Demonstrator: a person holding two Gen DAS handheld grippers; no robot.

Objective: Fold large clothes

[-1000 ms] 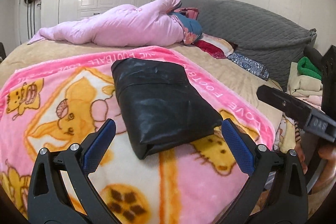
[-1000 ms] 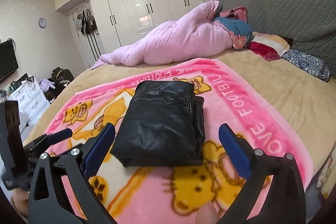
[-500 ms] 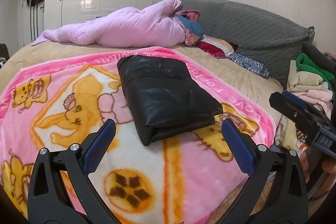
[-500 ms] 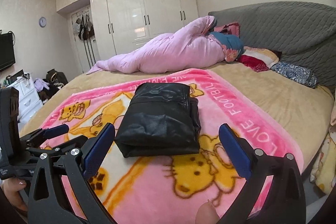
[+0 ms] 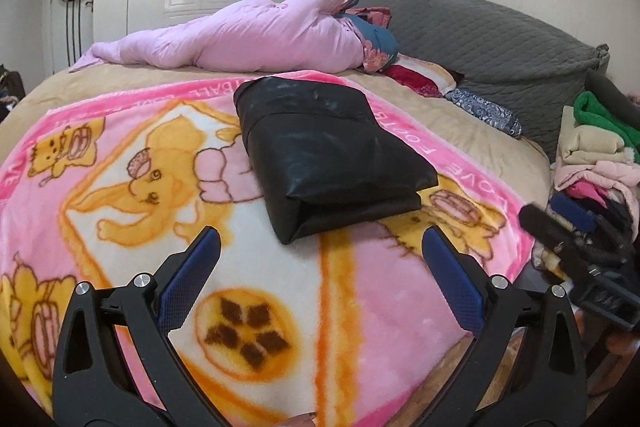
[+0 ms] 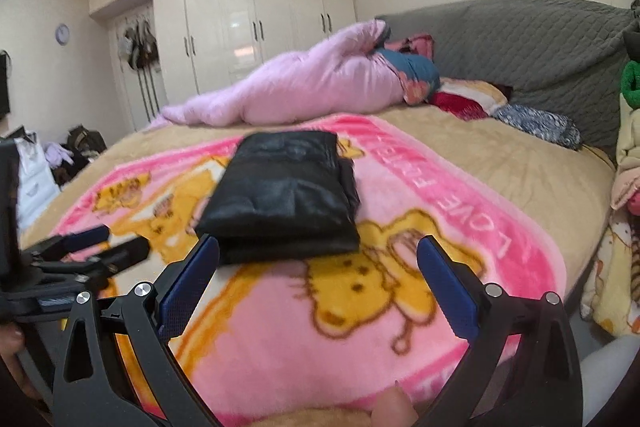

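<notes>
A black leather-like garment (image 5: 328, 155) lies folded into a thick rectangle on the pink cartoon blanket (image 5: 132, 187); it also shows in the right wrist view (image 6: 284, 199). My left gripper (image 5: 320, 247) is open and empty, held back from the garment's near edge. My right gripper (image 6: 318, 259) is open and empty, just short of the garment's near fold. The left gripper shows at the left of the right wrist view (image 6: 88, 243); the right gripper shows at the right of the left wrist view (image 5: 560, 227).
A rolled pink quilt (image 5: 248, 39) lies across the far side of the bed by the grey headboard (image 5: 500, 39). A pile of folded clothes (image 5: 592, 155) stands to the right of the bed. White wardrobes (image 6: 256, 19) line the back wall.
Both grippers have pulled back from the folded garment toward the bed's near edge and sit lower. The garment has not moved. Both stay open.
</notes>
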